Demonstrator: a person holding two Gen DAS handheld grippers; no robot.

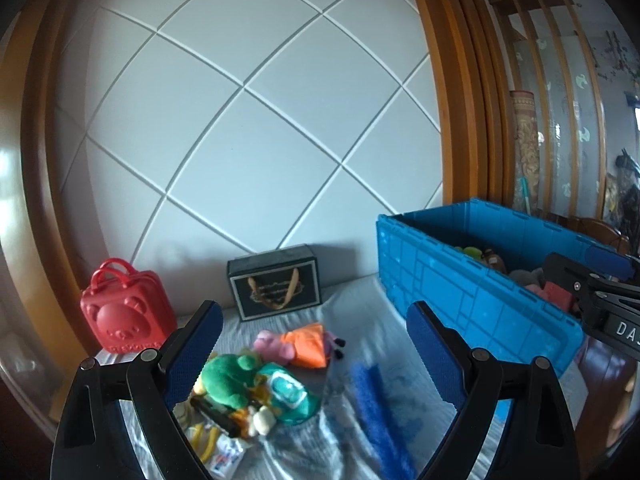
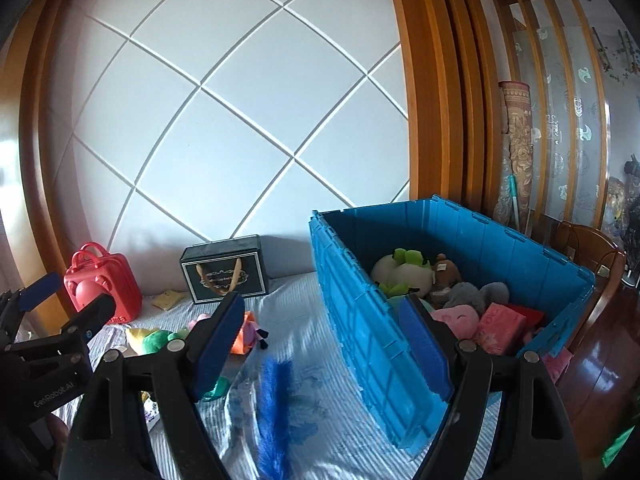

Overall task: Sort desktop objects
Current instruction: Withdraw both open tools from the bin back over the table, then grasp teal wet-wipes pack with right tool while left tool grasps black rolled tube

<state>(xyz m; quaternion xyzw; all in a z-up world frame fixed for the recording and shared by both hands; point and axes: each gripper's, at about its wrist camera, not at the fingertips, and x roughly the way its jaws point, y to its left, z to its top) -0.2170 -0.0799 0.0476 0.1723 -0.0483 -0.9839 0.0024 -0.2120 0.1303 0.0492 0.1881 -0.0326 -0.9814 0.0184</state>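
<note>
— Both grippers, left gripper (image 1: 312, 344) and right gripper (image 2: 320, 344), are held apart, nothing gripped.
— Green plush (image 1: 228, 380) lies left of the blue crate (image 1: 460, 280); it should be approached low and pinched at its body.

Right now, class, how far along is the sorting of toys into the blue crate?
Done: several soft toys and a pink box already lie in the blue crate. In hand: nothing; the left gripper and right gripper are both open and empty. Left: the green plush, the orange-and-pink plush, the blue strip and small items on the striped cloth.
</note>
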